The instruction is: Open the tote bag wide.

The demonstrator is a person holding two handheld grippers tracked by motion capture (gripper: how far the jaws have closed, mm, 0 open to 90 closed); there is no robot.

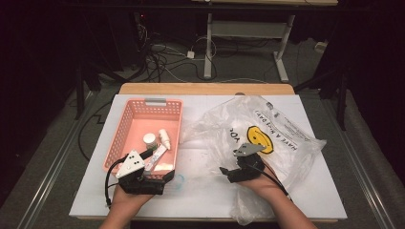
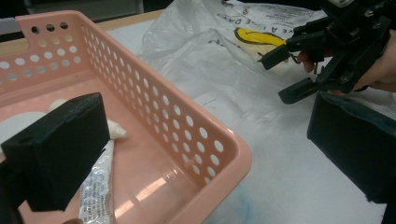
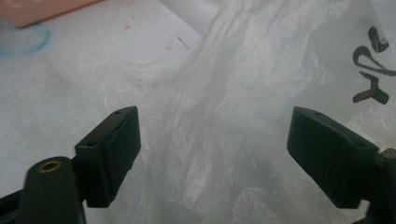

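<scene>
The white table [image 1: 200, 191] carries everything, with a faint blue ring stain near its 6 o'clock edge. Largest on it is the clear plastic bag [image 1: 267, 129], crumpled and spread over the right half from about 1 o'clock down to 5 o'clock, a yellow smiley face and black lettering printed on it. It looks very light, limp and slippery: thin film that will slide across the tabletop and collapse when lifted. A pinch on a gathered fold or on the edge of its mouth would likely hold better than a flat single layer, which could slip out of smooth pads.

At 9 to 10 o'clock sits the pink basket [image 1: 125, 143], stiff perforated plastic, holding a small white jar [image 1: 149, 139], a pale little bottle [image 1: 165, 138] and a printed tube [image 1: 156, 157].

The right gripper [image 1: 228, 171], at about 5 o'clock, hovers over the bag's near left folds with its jaws spread wide and nothing between them; in the right gripper view the crinkled film lies directly below the gap. The left gripper [image 1: 155, 155], at about 7 o'clock, is also spread, one jaw inside the basket above the tube and the other outside its near wall, gripping nothing.
</scene>
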